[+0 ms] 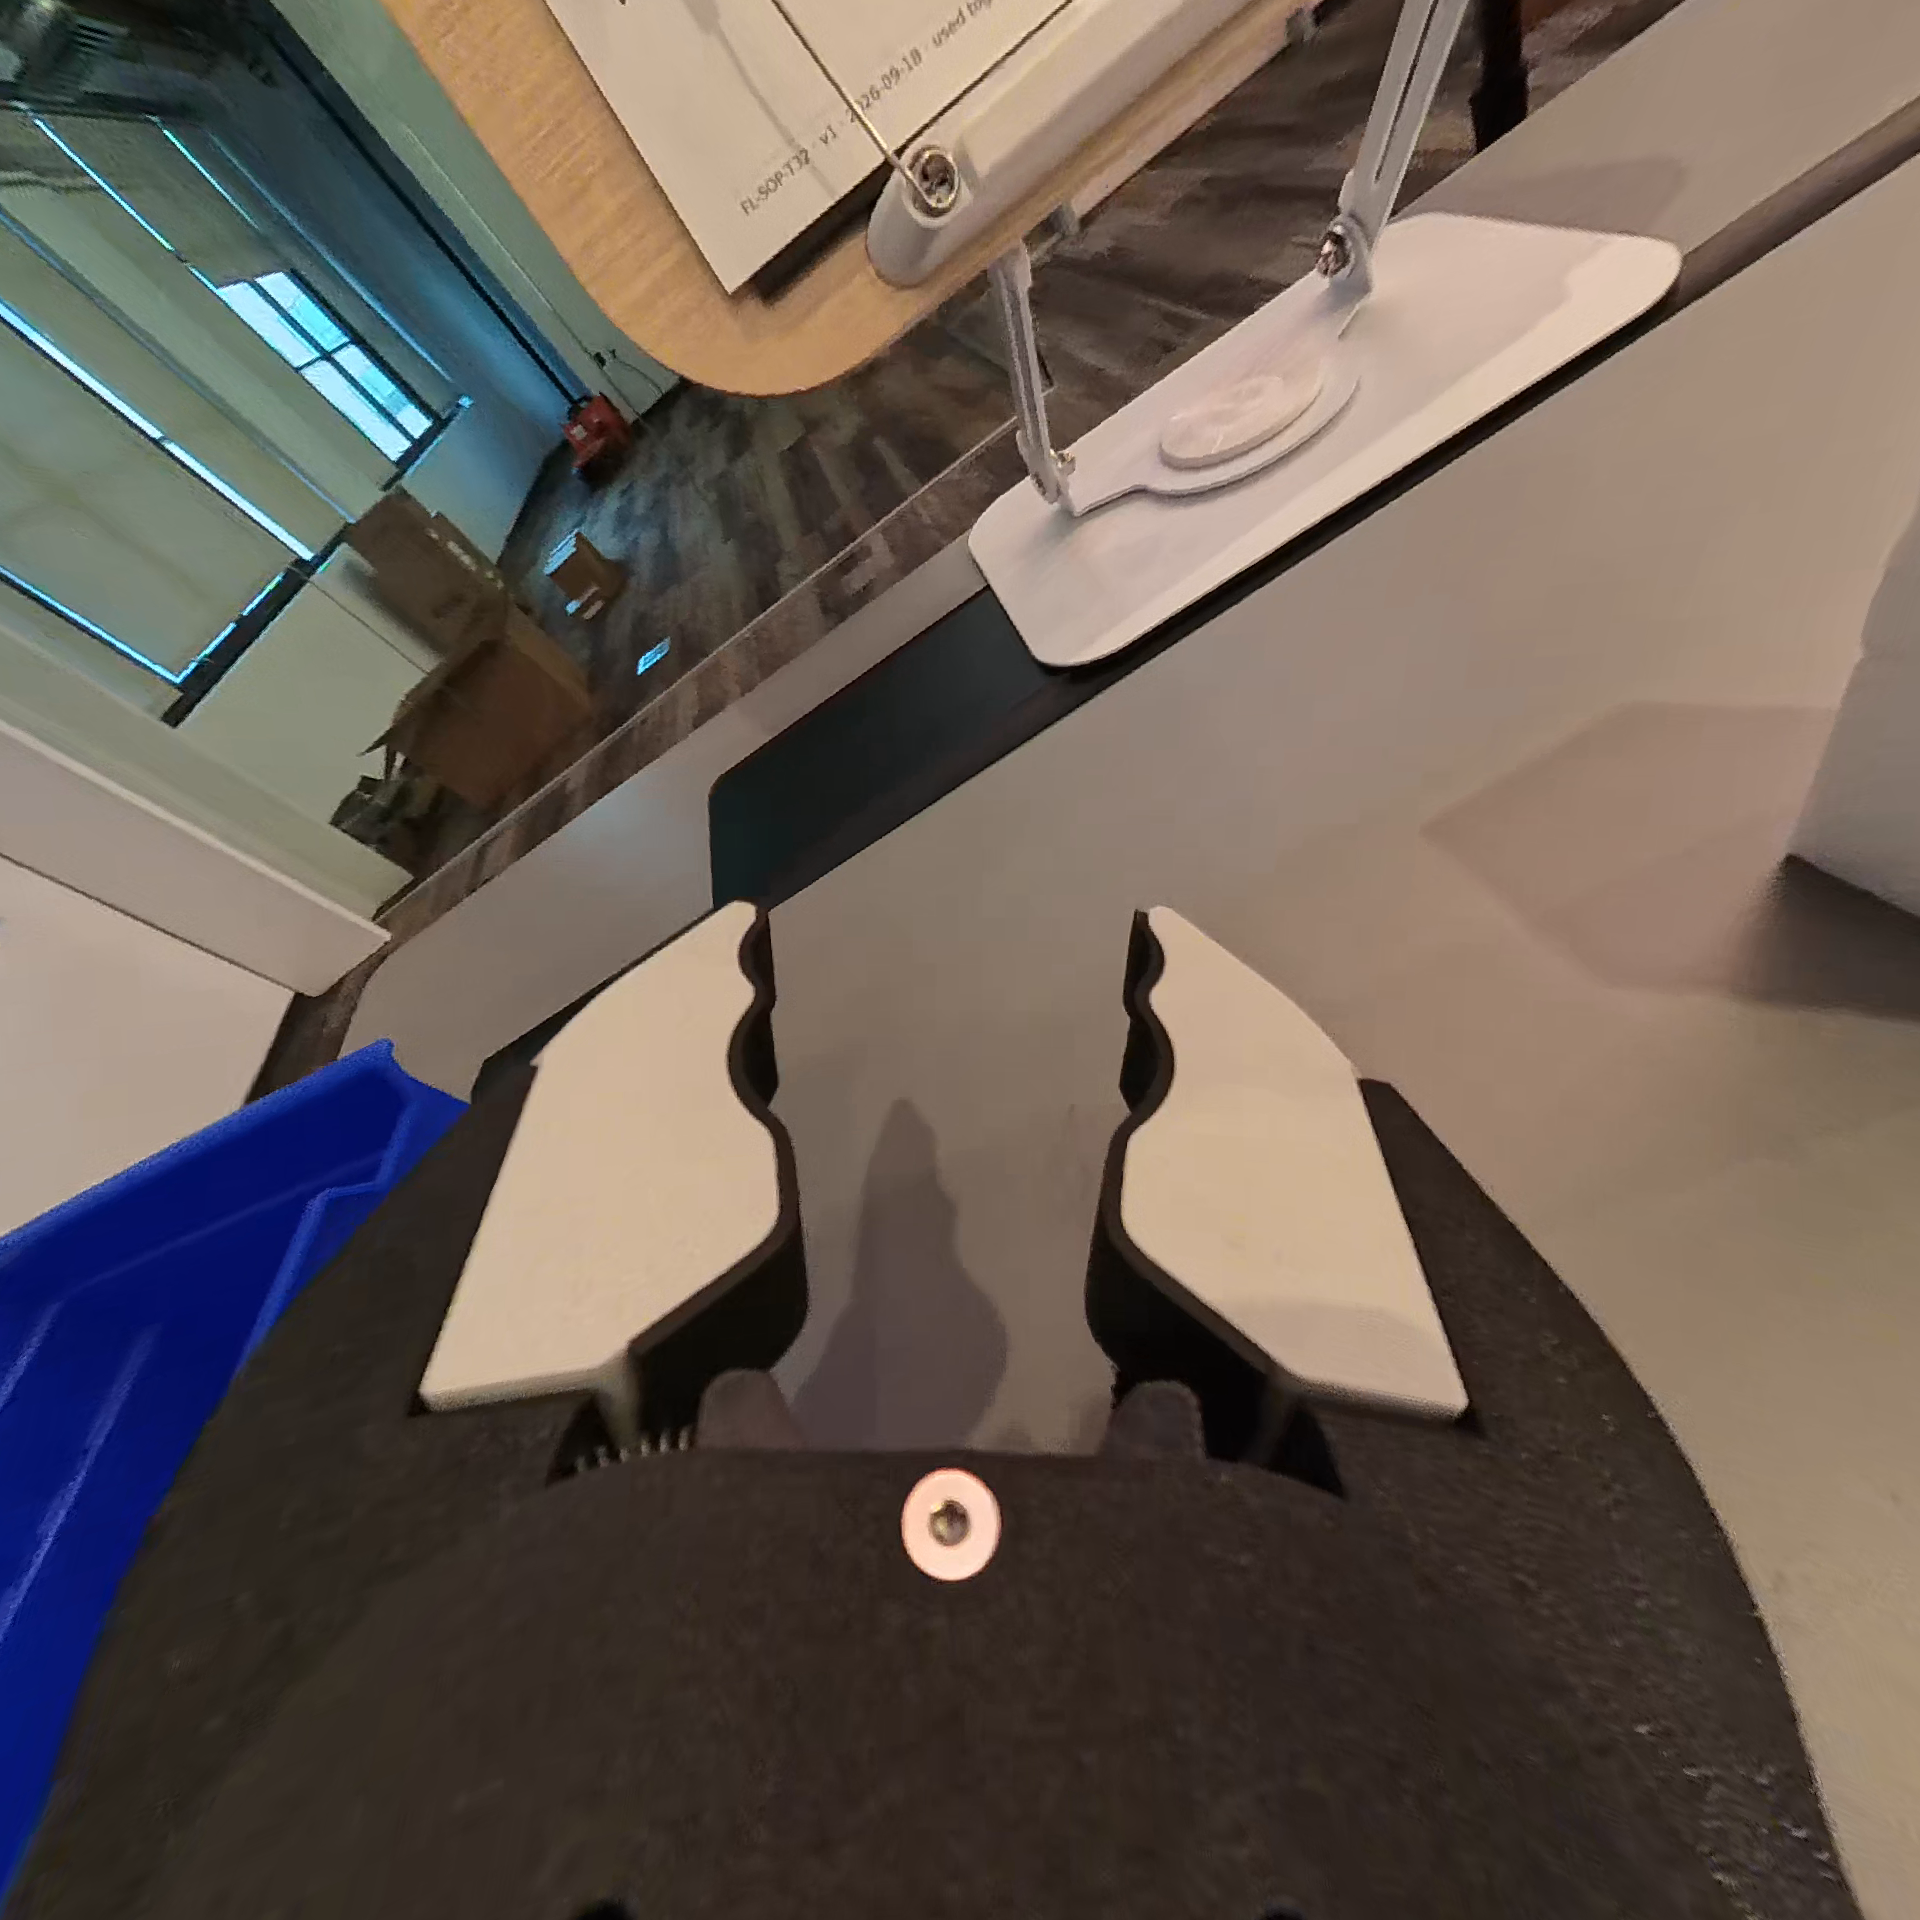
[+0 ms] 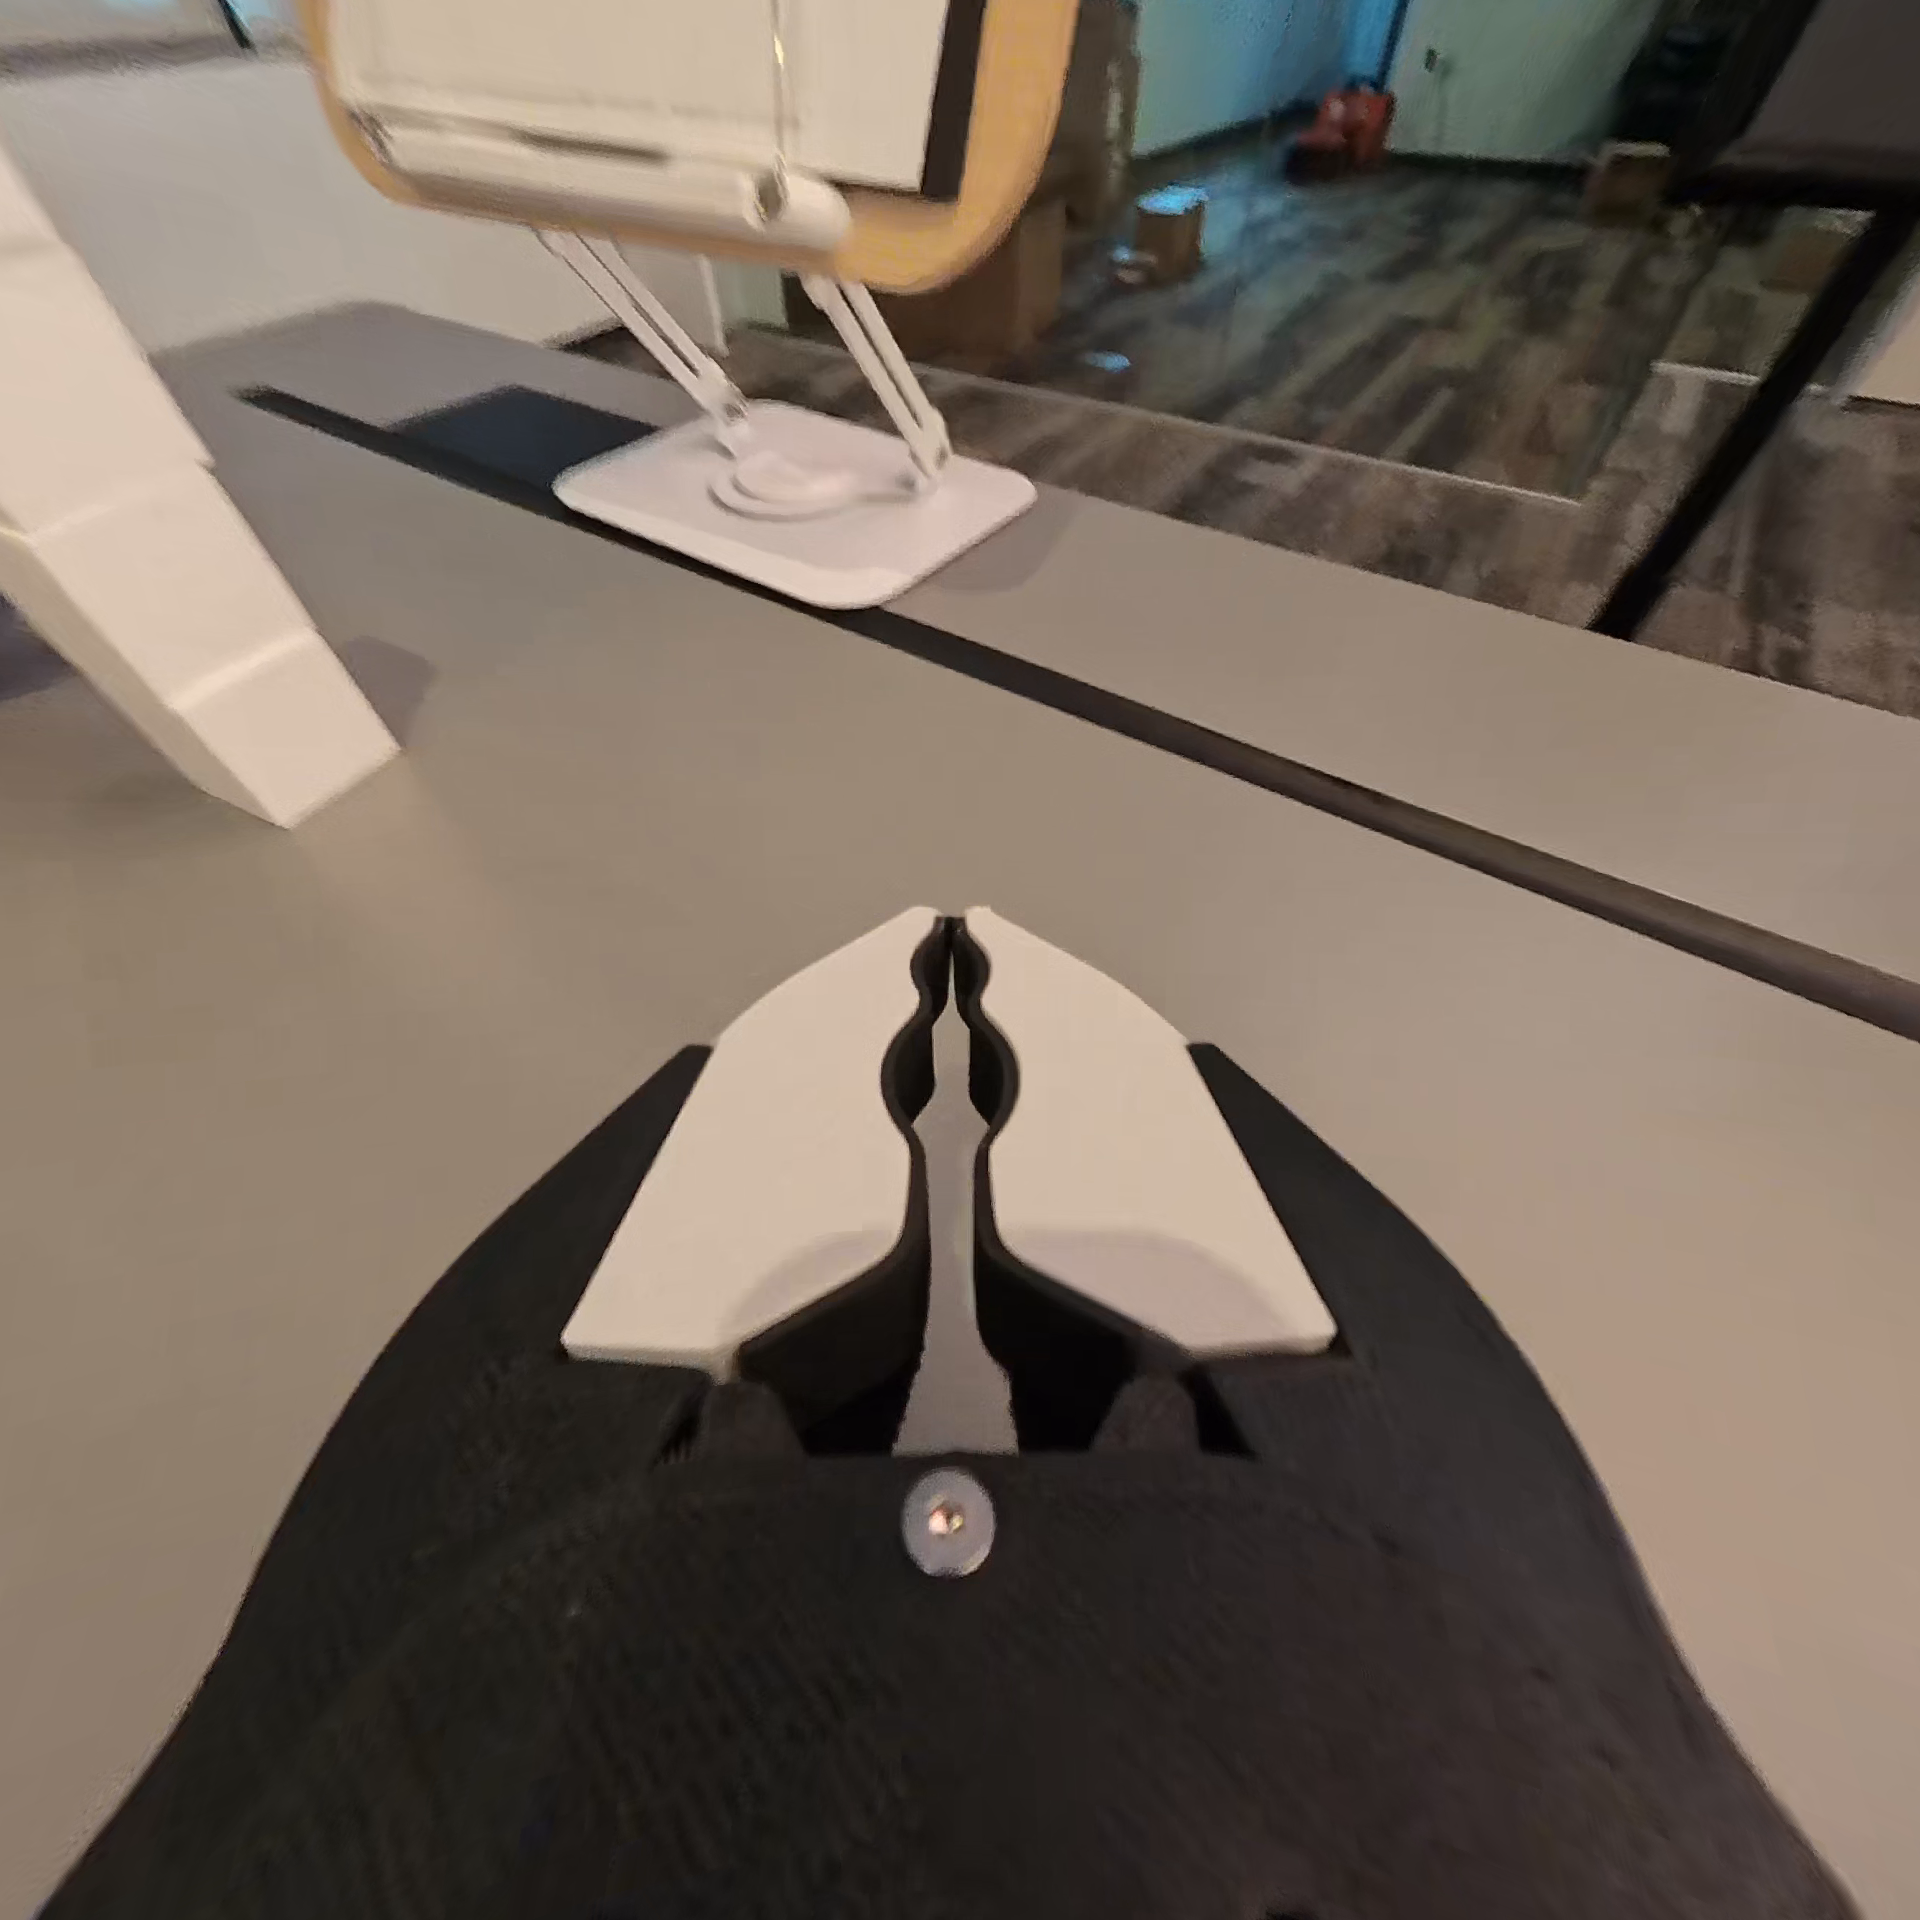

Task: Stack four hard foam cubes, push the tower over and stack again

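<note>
A leaning row of white foam cubes [image 2: 156, 582] shows at the left edge of the right wrist view, its lower end on the grey table [image 2: 623, 883]. A white block [image 1: 1870, 748] at the right edge of the left wrist view looks like part of it. My left gripper [image 1: 951, 914] is open and empty above the table, with only bare table between its fingers. My right gripper [image 2: 953, 916] is shut with nothing between its pads, to the right of the leaning cubes and apart from them.
A blue bin [image 1: 156, 1351] sits at the left of my left gripper. A white stand [image 2: 800, 499] holding a wooden board with papers [image 2: 665, 94] stands at the table's far edge, beside a dark slot [image 2: 1351, 790]; the stand also shows in the left wrist view [image 1: 1299, 436]. To the white block [image 1: 1870, 748]: left tips about 11 centimeters, right tips about 30 centimeters.
</note>
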Available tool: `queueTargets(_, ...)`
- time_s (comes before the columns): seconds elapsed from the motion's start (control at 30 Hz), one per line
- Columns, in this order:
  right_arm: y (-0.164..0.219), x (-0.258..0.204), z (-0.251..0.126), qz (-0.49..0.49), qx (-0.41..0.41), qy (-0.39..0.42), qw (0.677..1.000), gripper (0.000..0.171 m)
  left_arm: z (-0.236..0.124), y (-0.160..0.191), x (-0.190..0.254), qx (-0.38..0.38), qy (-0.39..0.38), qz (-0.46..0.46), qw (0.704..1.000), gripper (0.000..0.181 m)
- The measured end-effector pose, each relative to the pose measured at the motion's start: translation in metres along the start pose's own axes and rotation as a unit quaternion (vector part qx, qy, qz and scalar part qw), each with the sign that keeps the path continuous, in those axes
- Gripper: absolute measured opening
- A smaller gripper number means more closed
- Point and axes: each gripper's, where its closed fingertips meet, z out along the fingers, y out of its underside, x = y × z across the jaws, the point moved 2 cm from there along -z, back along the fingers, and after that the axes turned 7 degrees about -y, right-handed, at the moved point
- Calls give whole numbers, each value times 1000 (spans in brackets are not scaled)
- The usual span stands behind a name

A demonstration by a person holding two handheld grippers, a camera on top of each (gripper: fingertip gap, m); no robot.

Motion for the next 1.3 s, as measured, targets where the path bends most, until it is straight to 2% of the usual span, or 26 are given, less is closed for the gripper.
queueTargets(0.17,17,2,9,-48,-81,42,995,0,-1,11,-3,-19,-10,14,1000,63)
queueTargets(0.3,32,3,16,-74,-141,64,985,1,-1,11,-1,-21,6,0,1000,54)
queueTargets(0.37,35,8,16,-78,-154,86,981,1,-1,4,5,-9,25,1,1000,38)
queueTargets(0.43,33,19,11,-96,-163,134,973,2,-2,-3,15,-3,52,2,999,14)
queueTargets(0.53,22,36,-4,-106,-152,217,958,3,0,-16,26,6,68,2,998,0)
queueTargets(0.8,-1,54,-34,-95,-84,312,942,3,7,-53,41,29,85,-67,994,0)
queueTargets(1.1,-1,48,-22,-91,-88,289,949,3,7,-89,53,60,68,-30,995,1)
queueTargets(1.3,-1,47,-23,-81,-79,280,953,4,-4,-127,84,85,88,21,992,4)
